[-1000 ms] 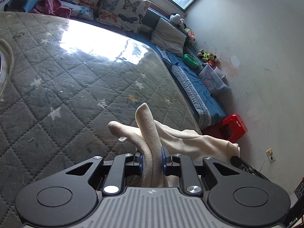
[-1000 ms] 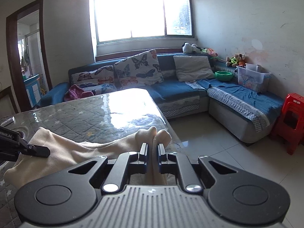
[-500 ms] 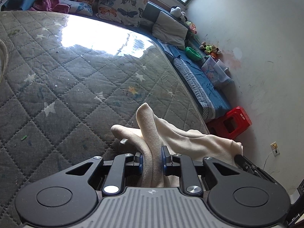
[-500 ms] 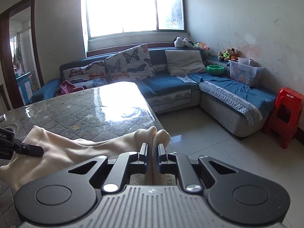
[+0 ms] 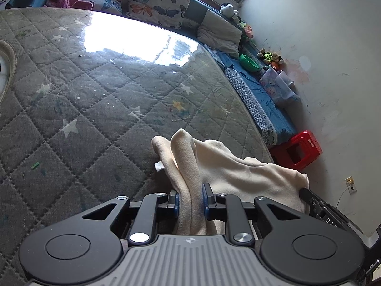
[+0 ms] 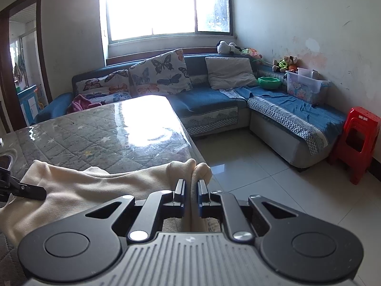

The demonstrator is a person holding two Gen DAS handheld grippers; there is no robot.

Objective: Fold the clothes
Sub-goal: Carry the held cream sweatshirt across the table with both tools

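A cream fleece garment hangs stretched between my two grippers over the near right part of a grey quilted table. My left gripper is shut on one bunched edge of it, which sticks up between the fingers. My right gripper is shut on the other edge, near the table's right corner. The garment sags to the left in the right wrist view, where the left gripper's tip shows. The right gripper's body shows at the right in the left wrist view.
A blue corner sofa with butterfly cushions stands behind the table. A red plastic stool stands by the right wall. A clear storage box and green bowl sit on the sofa. Tiled floor lies right of the table.
Both grippers have kept their hold on the garment and moved together; the views have shifted slightly, with the table and sofa now seen from a little higher and further right.
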